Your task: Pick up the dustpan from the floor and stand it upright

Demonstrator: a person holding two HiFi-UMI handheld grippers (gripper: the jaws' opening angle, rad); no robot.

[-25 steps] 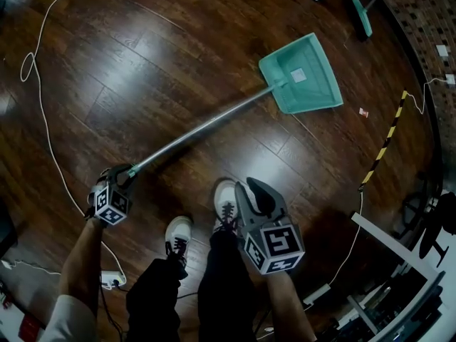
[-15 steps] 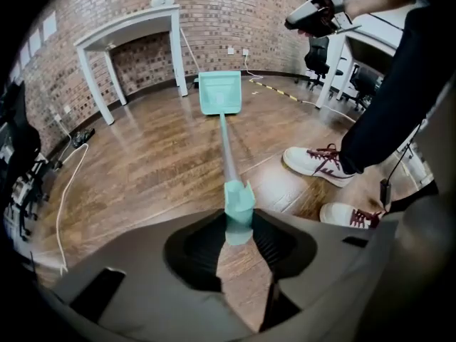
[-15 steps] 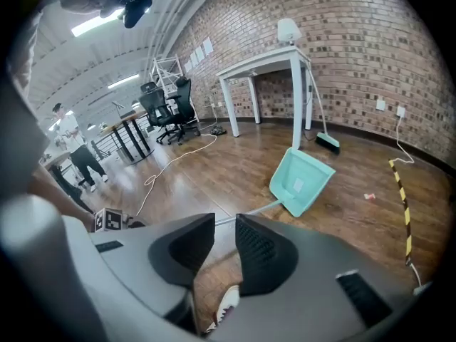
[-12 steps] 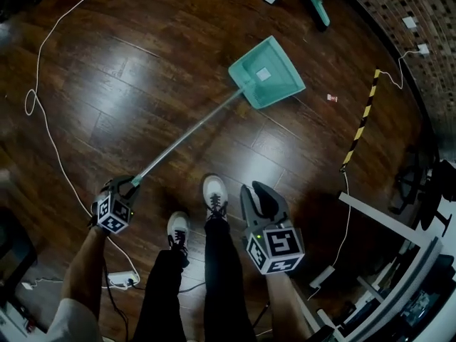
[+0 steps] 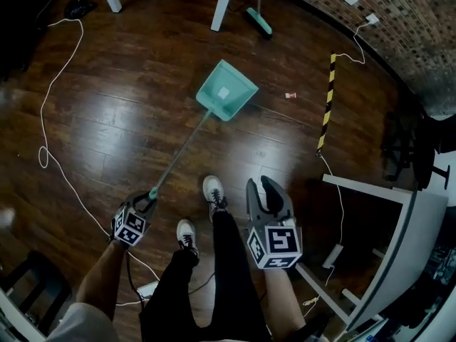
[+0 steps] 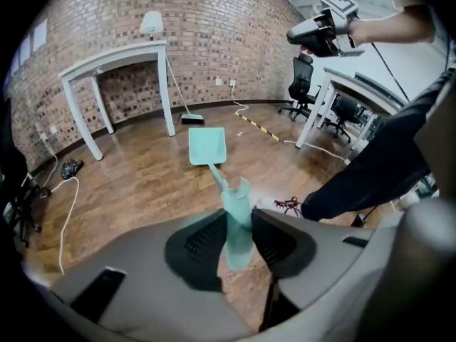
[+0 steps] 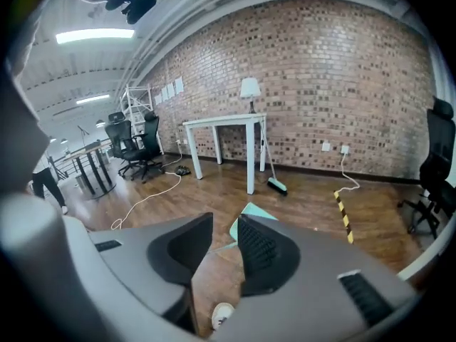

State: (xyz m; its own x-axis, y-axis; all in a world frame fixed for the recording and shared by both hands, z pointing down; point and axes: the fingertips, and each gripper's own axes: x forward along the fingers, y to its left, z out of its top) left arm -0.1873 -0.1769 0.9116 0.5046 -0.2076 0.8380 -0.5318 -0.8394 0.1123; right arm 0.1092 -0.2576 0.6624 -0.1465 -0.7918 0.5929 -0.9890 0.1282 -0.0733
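Left gripper (image 5: pixel 148 197) fingers clamp the dustpan (image 5: pixel 226 91) by its handle end; its pan lies on the floor (image 5: pixel 128 98) ahead of my shoes (image 5: pixel 213 192); right gripper (image 5: pixel 266 189) fingers (beside the shoes) have just been opening, empty; I'd raise the handle slowly, pivoting on the pan.

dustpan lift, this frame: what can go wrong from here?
1. The left gripper clamps only the very end of the dustpan handle; the pan far out may twist it loose.
2. On the glossy floor the pan might skid toward the table leg and broom.
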